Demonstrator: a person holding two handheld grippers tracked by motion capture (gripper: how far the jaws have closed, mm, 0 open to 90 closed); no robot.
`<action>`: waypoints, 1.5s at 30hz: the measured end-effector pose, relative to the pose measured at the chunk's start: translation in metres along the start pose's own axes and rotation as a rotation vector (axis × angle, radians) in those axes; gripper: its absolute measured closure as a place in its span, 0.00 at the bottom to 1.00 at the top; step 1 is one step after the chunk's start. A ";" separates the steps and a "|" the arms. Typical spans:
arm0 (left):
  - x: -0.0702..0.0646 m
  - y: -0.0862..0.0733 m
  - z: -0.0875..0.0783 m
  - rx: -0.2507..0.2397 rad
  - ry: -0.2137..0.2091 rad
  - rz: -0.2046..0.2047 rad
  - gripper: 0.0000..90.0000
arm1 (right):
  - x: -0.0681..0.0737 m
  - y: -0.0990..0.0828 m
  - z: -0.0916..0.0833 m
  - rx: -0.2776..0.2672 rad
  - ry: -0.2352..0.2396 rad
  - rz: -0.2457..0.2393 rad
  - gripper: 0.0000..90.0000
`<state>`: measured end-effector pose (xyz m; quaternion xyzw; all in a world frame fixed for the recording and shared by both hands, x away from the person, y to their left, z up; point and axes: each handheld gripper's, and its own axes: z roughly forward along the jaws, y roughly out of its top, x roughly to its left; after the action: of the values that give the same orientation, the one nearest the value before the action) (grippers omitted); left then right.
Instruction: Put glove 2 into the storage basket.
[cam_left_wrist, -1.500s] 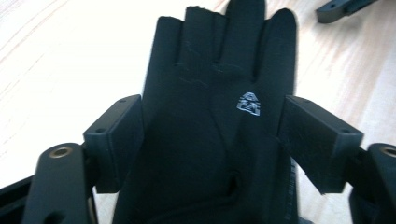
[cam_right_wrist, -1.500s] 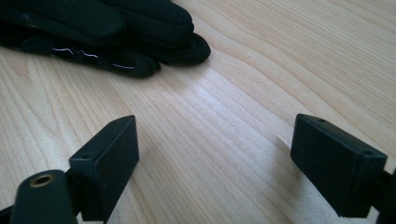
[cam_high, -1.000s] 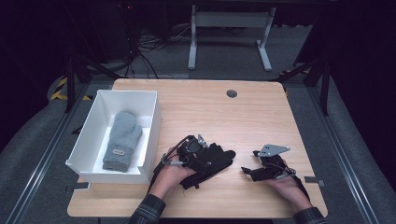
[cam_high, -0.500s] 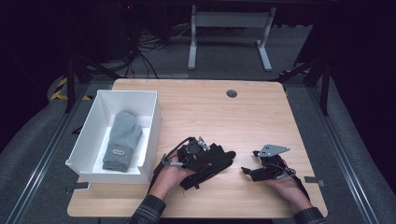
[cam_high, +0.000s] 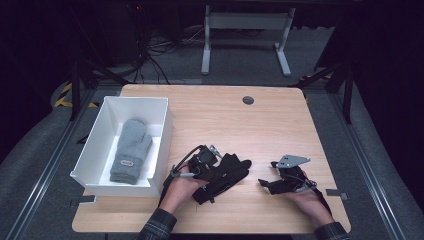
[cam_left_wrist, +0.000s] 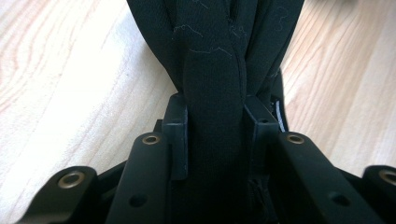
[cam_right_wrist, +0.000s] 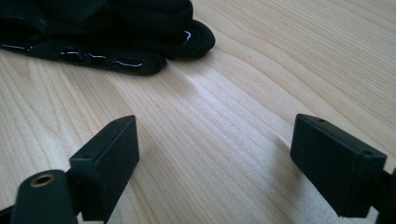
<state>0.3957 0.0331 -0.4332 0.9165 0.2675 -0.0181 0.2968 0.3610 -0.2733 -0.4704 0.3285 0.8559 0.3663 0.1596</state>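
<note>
Left gripper (cam_high: 220, 172) jaws just closed in, clamped on black glove (cam_high: 227, 172) lying mid-front of counter (cam_high: 210, 107); right gripper (cam_high: 267, 185) spread wide, nothing between jaws, w/ bare wood below; grey mitten (cam_high: 131, 150) in white box (cam_high: 95, 145) at left

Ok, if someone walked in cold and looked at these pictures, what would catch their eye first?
Probably the black glove lying on the wooden table near the front edge, with the left gripper having just closed its jaws onto a fold of its fabric. Next, the white box at the table's left side, with a grey mitten lying in it. The right gripper rests to the glove's right, jaws open over bare wood.
</note>
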 end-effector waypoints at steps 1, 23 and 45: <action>0.000 0.000 -0.002 -0.008 -0.006 -0.010 0.76 | 0.000 0.000 0.000 0.000 0.000 0.000 0.18; -0.005 0.013 -0.056 -0.073 0.035 -0.110 0.76 | 0.001 0.000 0.000 0.000 -0.001 0.001 0.18; 0.012 0.020 -0.131 -0.147 0.118 -0.163 0.76 | 0.002 -0.002 -0.002 -0.002 -0.002 0.007 0.18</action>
<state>0.3990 0.0980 -0.3169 0.8669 0.3589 0.0315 0.3445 0.3581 -0.2737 -0.4705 0.3315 0.8543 0.3671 0.1597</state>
